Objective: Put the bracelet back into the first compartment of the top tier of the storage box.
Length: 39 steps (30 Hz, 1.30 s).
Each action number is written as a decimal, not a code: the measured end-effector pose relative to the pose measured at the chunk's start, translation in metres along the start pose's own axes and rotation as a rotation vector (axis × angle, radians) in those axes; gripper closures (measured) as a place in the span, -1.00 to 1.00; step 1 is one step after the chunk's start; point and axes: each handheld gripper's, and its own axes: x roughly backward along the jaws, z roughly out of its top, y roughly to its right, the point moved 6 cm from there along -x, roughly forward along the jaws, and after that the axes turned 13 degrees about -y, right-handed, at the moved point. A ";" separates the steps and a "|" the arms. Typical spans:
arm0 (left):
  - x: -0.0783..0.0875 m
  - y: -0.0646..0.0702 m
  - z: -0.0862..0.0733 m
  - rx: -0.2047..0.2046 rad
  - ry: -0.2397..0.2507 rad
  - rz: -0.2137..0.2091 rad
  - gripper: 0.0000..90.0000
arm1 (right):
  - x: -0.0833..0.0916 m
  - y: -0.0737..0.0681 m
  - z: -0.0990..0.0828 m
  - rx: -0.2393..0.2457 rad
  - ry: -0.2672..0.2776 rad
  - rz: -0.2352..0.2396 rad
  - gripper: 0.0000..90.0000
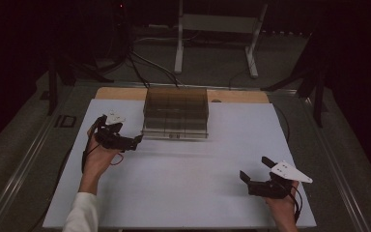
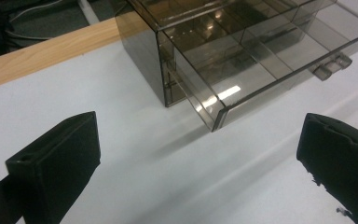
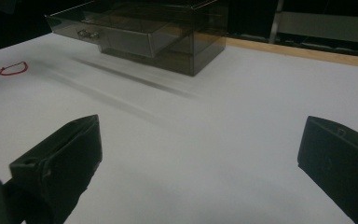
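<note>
Table point(image 1: 183, 193): white top, wooden strip along the far edge.

Box point(image 1: 176, 112): smoked clear plastic, divided into compartments, standing at the middle of the far edge. Its bottom drawer point(image 2: 261, 60) is pulled partway out toward the near edge; a small clear handle point(image 2: 332, 66) sits on the drawer front. No contents can be made out in the compartments.

Left gripper point(image 1: 134, 141): near the left edge, just beside the drawer's left front corner, not touching it. Jaws spread wide, nothing between them.

Right gripper point(image 1: 255, 175): by the near right corner, well apart from the box. Jaws spread wide, holding nothing.

Red loop point(image 3: 12, 69): thin, lying flat on the table at the left side, near the left hand point(image 1: 98, 159).
</note>
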 end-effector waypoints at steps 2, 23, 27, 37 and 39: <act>0.000 -0.001 -0.001 0.005 0.001 -0.001 -0.98 | 0.000 0.000 0.000 -0.002 -0.001 0.000 -1.00; -0.007 -0.010 -0.024 0.033 -0.050 0.026 -0.98 | -0.001 0.000 0.000 -0.002 -0.005 0.000 -1.00; -0.008 -0.012 -0.030 0.042 -0.053 0.026 -0.98 | -0.001 0.000 0.000 -0.004 -0.005 0.000 -1.00; -0.012 -0.016 -0.046 0.068 -0.064 0.032 -0.98 | 0.000 0.000 0.000 -0.004 -0.005 0.000 -1.00; -0.012 -0.016 -0.048 0.071 -0.063 0.033 -0.98 | -0.001 0.000 0.000 -0.004 -0.006 0.000 -1.00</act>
